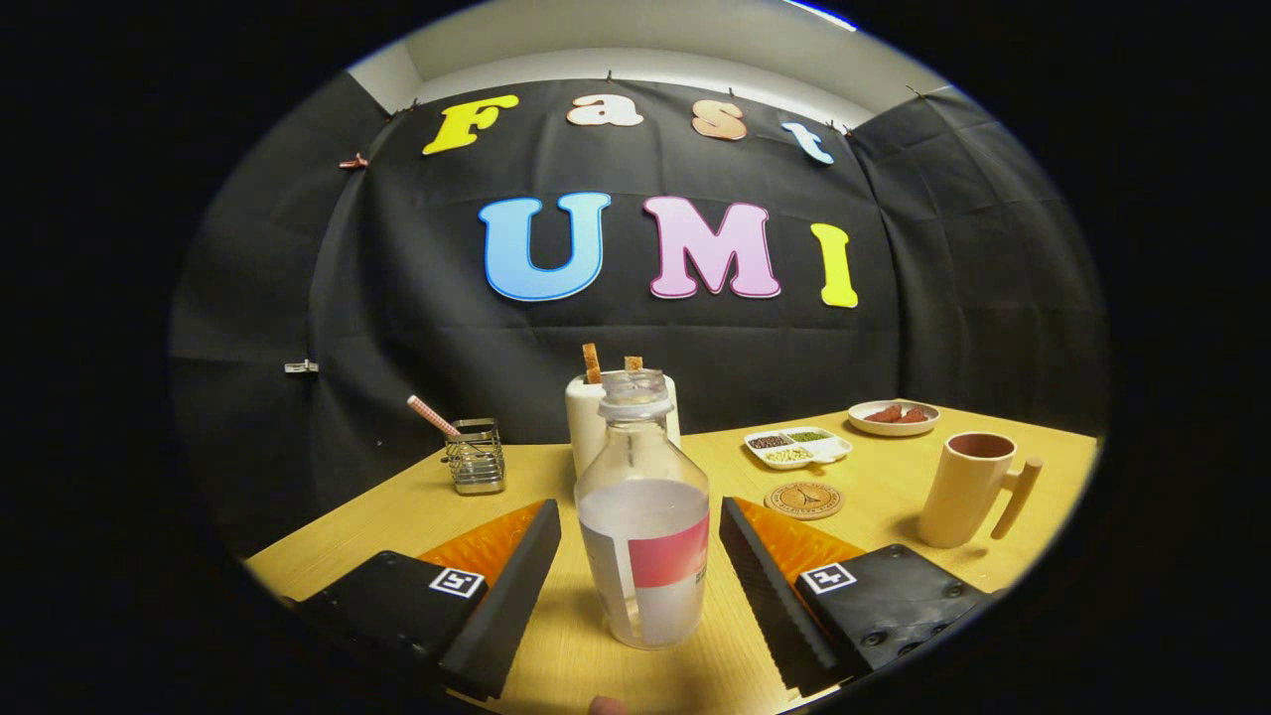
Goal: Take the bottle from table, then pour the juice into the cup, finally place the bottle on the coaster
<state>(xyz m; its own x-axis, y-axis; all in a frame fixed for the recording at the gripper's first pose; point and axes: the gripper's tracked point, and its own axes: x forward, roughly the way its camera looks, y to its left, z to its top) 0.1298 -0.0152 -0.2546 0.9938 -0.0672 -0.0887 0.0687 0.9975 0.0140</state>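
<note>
The bottle (643, 516) stands upright on the table (894, 497), squarely between the fingers of the gripper (640, 556), which gape wide with a gap on either side, holding nothing. Right of the bottle sit the coaster (804, 500) and cup (968, 489).

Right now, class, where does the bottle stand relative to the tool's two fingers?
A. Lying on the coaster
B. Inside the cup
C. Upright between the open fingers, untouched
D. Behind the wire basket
C: the bottle stands upright on the table between the open tool's fingers, with gaps on both sides.
</note>
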